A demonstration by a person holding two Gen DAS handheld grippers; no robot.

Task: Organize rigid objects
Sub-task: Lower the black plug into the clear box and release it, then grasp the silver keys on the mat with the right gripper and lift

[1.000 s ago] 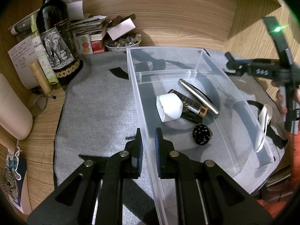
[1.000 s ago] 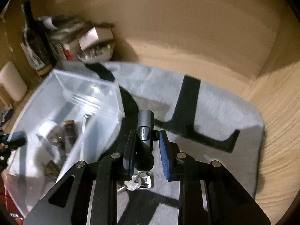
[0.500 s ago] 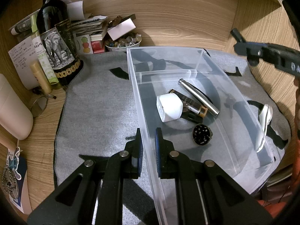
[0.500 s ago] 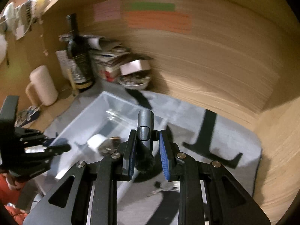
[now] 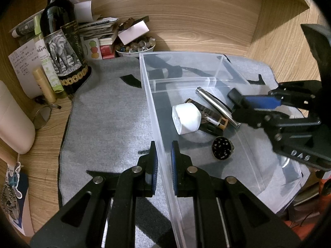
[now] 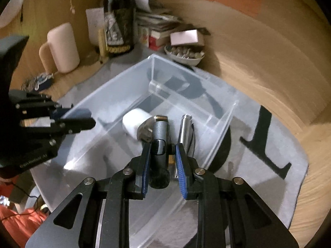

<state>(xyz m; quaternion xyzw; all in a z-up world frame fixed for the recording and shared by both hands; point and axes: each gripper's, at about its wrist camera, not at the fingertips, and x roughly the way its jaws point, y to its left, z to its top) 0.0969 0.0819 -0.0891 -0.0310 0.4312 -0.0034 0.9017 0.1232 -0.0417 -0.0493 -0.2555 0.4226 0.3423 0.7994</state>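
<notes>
A clear plastic bin [image 5: 182,53] stands on a grey mat [image 5: 107,124]. My left gripper [image 5: 164,165] is shut on the bin's left wall near the front corner. In the bin lie a white plug adapter [image 5: 186,118], a silver tube [image 5: 215,105], a dark lighter-like piece [image 5: 209,117] and a round black disc [image 5: 222,147]. My right gripper [image 6: 162,159] is shut on a dark grey cylinder [image 6: 159,136] and hangs over the bin [image 6: 115,82], just above the adapter [image 6: 134,124] and the silver tube [image 6: 185,130]. From the left wrist, the right gripper [image 5: 240,105] comes in from the right.
A dark wine bottle [image 5: 62,47], stacked papers and a bowl of beads [image 5: 134,46] crowd the back left corner. A pale pink mug [image 5: 12,124] stands at the left edge. Wooden walls close in the back and right.
My right gripper has carried the grey cylinder from over the mat at the right to above the bin's contents, rolling as it went. The left gripper has stayed on the bin wall.
</notes>
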